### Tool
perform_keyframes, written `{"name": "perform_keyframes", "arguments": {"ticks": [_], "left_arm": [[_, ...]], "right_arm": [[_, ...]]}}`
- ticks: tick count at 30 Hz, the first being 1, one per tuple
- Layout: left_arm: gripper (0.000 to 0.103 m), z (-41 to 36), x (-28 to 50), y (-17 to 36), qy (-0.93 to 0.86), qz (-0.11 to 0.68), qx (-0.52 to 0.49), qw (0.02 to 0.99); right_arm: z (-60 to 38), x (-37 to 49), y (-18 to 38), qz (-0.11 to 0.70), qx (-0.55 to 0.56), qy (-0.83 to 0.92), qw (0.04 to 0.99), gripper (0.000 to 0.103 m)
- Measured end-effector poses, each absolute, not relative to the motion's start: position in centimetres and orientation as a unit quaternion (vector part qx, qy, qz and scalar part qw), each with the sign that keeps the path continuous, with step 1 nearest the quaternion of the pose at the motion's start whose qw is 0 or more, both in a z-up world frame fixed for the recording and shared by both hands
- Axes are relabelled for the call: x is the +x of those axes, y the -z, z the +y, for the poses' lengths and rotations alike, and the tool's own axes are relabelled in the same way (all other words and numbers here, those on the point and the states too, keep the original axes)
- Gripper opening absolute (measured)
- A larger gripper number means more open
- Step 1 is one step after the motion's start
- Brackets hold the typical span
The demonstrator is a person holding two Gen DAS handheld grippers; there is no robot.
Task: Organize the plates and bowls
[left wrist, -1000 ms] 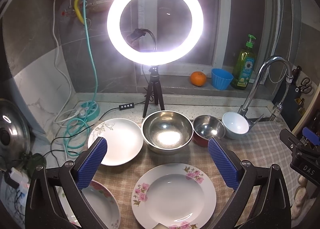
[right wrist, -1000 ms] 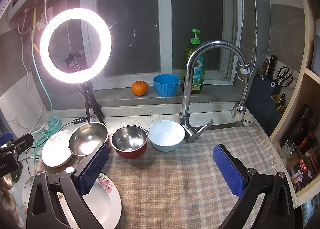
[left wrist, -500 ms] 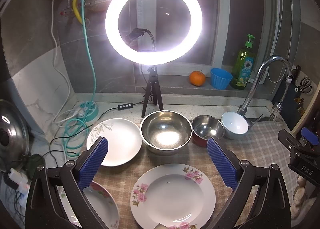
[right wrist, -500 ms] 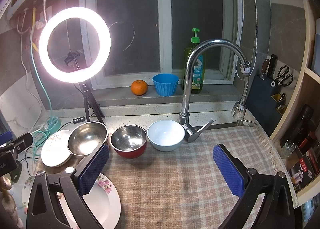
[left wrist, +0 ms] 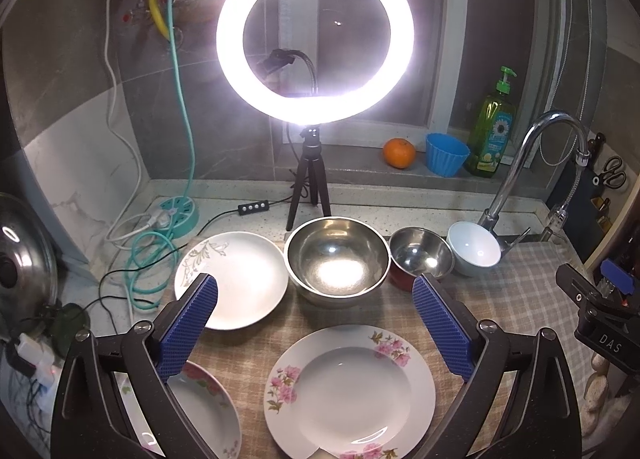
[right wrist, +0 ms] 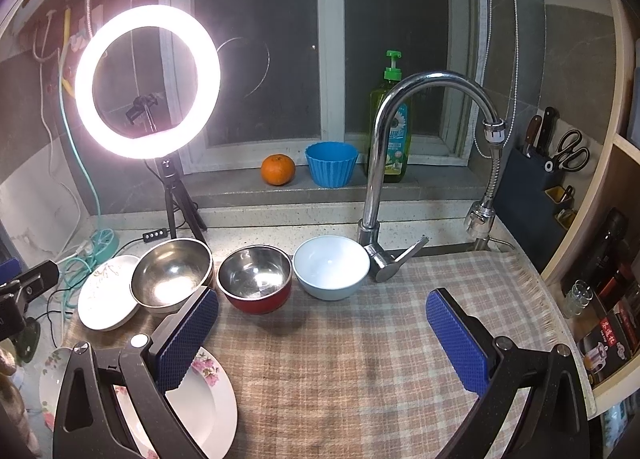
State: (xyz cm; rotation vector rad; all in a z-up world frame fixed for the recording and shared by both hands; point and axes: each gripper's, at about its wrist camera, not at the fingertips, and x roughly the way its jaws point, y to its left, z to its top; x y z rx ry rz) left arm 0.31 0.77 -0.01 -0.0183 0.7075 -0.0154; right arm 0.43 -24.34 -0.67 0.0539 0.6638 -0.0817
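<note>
My left gripper (left wrist: 316, 299) is open and empty above a pink-flowered plate (left wrist: 352, 391). A second flowered plate (left wrist: 208, 415) lies lower left under its left finger. Beyond stand a white leaf-pattern plate (left wrist: 236, 279), a large steel bowl (left wrist: 338, 259), a red-sided steel bowl (left wrist: 420, 255) and a white bowl (left wrist: 474, 251). My right gripper (right wrist: 322, 323) is open and empty over the checked cloth (right wrist: 360, 359). In its view, the white bowl (right wrist: 331, 266), red bowl (right wrist: 255, 277), large steel bowl (right wrist: 172, 273), white plate (right wrist: 104, 295) and a flowered plate (right wrist: 208, 407) show.
A ring light on a tripod (left wrist: 308, 187) stands behind the bowls. A faucet (right wrist: 380, 187) rises by the white bowl. Cables and a power strip (left wrist: 172, 215) lie at left, a pot lid (left wrist: 20, 259) far left. An orange (right wrist: 278, 169), blue cup (right wrist: 331, 163) and soap bottle (right wrist: 390, 139) sit on the sill.
Both views have shifted only slightly; the left gripper has drifted a little. Nothing was taken hold of or moved.
</note>
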Motion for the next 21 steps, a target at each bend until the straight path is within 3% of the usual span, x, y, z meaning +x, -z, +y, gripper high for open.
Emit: {"name": "perform_keyframes", "arguments": {"ticks": [5,14,16,21], "left_arm": [[0.098,2.1,0.3,0.5,-0.005,0.352,-0.014,0.936],[0.098,5.6,0.1,2.4,-0.018,0.387,-0.045,0.921],[0.098,6.1,0.0,3.0,-0.022,0.398,-0.046,0.916],[0.097,7.4,-0.4,5.3,-0.018,0.433,-0.051,0.9]], "right_arm": [[-24.4,0.7,1.2,0.329,0.028,0.026,0.943,0.102],[-24.1,1.3,2.9,0.355,0.037,-0.014,0.934,0.088],[-24.0,1.6,3.6,0.368,0.042,-0.026,0.929,0.081],[-23.7,2.0,5.3,0.397,0.059,-0.053,0.915,0.077]]}}
